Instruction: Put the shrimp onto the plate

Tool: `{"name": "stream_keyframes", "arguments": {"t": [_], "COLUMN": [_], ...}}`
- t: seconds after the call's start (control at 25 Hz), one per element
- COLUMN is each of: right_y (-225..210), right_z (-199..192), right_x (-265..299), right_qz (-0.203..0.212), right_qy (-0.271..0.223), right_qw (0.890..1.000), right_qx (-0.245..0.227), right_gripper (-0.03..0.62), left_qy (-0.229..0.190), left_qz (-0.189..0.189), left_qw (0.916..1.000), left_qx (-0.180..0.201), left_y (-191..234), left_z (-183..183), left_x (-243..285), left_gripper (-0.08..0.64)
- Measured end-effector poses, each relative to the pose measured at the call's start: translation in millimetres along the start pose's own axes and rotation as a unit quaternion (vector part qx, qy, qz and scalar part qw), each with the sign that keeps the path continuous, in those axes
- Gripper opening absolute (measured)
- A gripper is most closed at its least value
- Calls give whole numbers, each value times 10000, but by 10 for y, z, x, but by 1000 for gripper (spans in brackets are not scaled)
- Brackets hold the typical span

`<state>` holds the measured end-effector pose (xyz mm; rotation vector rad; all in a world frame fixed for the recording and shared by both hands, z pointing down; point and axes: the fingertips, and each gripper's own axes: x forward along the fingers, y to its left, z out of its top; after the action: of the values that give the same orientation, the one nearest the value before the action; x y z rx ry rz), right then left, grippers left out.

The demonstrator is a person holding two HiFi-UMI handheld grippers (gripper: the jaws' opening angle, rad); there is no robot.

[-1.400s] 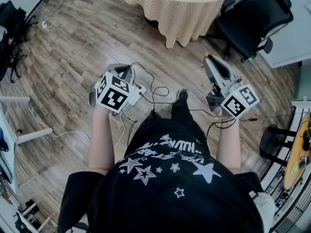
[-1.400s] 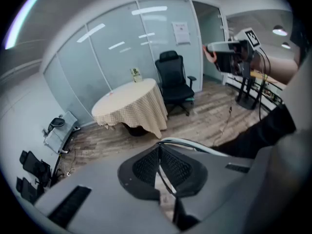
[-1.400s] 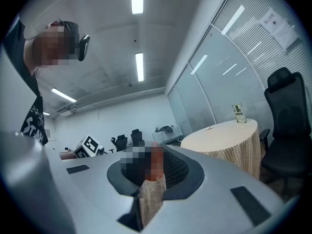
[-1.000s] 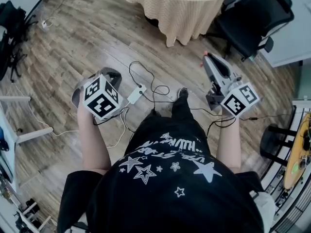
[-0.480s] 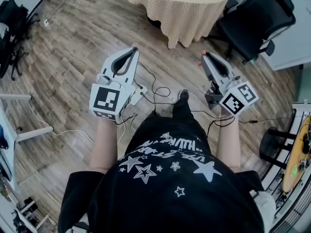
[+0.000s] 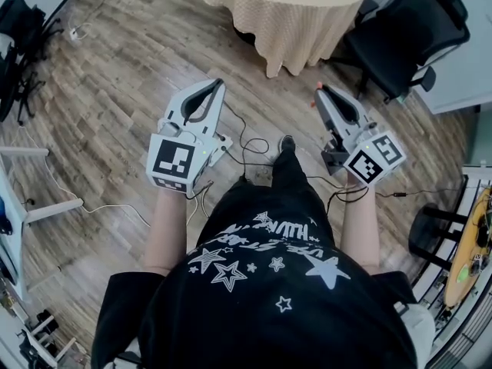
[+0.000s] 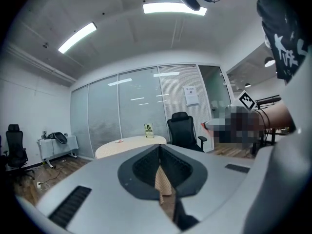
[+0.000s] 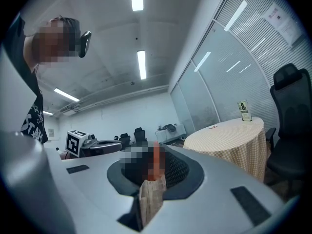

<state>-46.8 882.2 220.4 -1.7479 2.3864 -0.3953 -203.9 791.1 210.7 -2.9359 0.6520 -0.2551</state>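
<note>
Two claws: left claw (image 6: 216,84), right claw (image 6: 318,90), each pinched together, empty.
Cloth-draped round bench (image 6: 280,6): ahead of both, well apart.

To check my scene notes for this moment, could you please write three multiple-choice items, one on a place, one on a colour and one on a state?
1. In the head view, where is the black office chair relative to the round table?
A. left of it
B. right of it
C. on top of it

2. What colour is the small thing at the right gripper's jaw tips?
A. blue
B. green
C. orange

3. How do the left gripper's jaws stand?
A. together, holding nothing
B. wide apart
C. clamped on a plate

Key:
1 B, the chair stands off the table's right side.
2 C, an orange strip shows between the shut jaws.
3 A, the left gripper view shows them closed and bare.
</note>
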Motion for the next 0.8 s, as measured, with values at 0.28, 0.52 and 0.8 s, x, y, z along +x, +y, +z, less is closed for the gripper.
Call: {"name": "stream_keyframes", "arguments": {"t": [0.28, 0.52, 0.8], "right_y": [-491, -1071, -1995], "right_z": [-32, 42, 283], "right_x": [72, 431, 779], "right_qz": [-2, 220, 402], "right_qy": [-113, -150, -177], "right_qw": [9993, 9985, 9973], "right_qx": [348, 488, 594], "right_gripper": [58, 58, 58], "left_qy": [170, 353, 492], "left_qz": [39, 113, 172], "left_qw": [9998, 9992, 9984], "left_qx": [-51, -174, -235], "left_y": [8, 153, 306], "left_z": [-75, -119, -75], "left_x": [383, 955, 1865], "left_gripper": [9, 9, 9]}}
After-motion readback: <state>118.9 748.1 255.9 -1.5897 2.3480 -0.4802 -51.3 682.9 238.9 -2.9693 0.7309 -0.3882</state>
